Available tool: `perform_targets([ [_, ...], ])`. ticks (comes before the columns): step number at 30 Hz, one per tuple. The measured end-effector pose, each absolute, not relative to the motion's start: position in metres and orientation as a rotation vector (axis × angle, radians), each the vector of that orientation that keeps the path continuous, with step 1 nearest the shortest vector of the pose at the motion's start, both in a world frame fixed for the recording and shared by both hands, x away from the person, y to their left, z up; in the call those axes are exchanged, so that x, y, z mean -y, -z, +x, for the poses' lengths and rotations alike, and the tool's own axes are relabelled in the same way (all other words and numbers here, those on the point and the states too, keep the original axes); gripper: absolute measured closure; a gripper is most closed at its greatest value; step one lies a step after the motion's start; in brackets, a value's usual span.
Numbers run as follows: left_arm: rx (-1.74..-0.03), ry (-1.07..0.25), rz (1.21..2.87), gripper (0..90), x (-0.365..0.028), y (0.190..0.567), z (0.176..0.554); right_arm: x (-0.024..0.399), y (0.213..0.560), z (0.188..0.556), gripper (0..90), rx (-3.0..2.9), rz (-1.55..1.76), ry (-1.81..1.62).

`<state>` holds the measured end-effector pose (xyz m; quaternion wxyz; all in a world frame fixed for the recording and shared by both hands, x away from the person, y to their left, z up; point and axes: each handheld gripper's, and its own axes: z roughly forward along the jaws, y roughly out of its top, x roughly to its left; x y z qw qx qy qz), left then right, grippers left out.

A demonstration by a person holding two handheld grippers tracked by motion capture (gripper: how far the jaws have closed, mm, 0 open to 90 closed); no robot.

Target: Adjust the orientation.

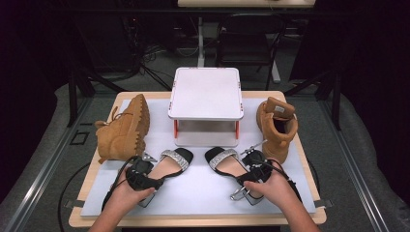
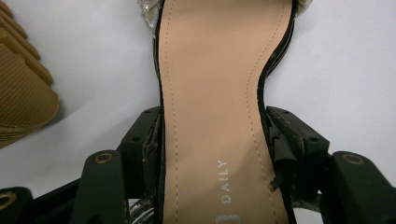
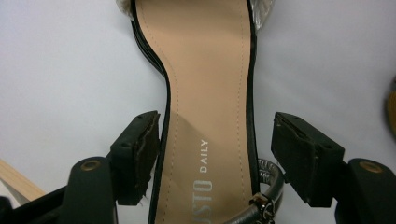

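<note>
evidently the two sandals lie just in front of the white stand (image 1: 205, 94), toes toward it, as a pair. the left gripper (image 1: 140, 175) pinches the left sandal (image 2: 215, 93) across its waist, pads pressed on both edges. the right gripper (image 1: 254, 166) straddles the right sandal (image 3: 210, 84) with its jaws spread, one pad clearly off the sole, likely letting go.
</note>
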<state>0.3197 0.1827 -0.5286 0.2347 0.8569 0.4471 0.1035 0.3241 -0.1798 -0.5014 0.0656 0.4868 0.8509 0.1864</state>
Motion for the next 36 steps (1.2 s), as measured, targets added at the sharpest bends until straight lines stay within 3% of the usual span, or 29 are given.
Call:
perform_targets([
  [7,-1.227,-0.283,2.351,40.1,-0.183,0.529,0.320,0.177,0.506,0.327,31.6,-2.574,1.501,-0.508],
  [17,-1.240,-0.282,2.346,40.5,-0.182,0.528,0.319,0.173,0.505,0.326,38.9,-2.549,1.526,-0.506],
  [30,-1.254,-0.280,2.338,41.0,-0.182,0.529,0.320,0.175,0.514,0.333,31.2,-2.605,1.527,-0.490],
  [36,-1.255,-0.281,2.335,41.0,-0.183,0.529,0.320,0.173,0.519,0.334,36.4,-2.593,1.561,-0.491],
])
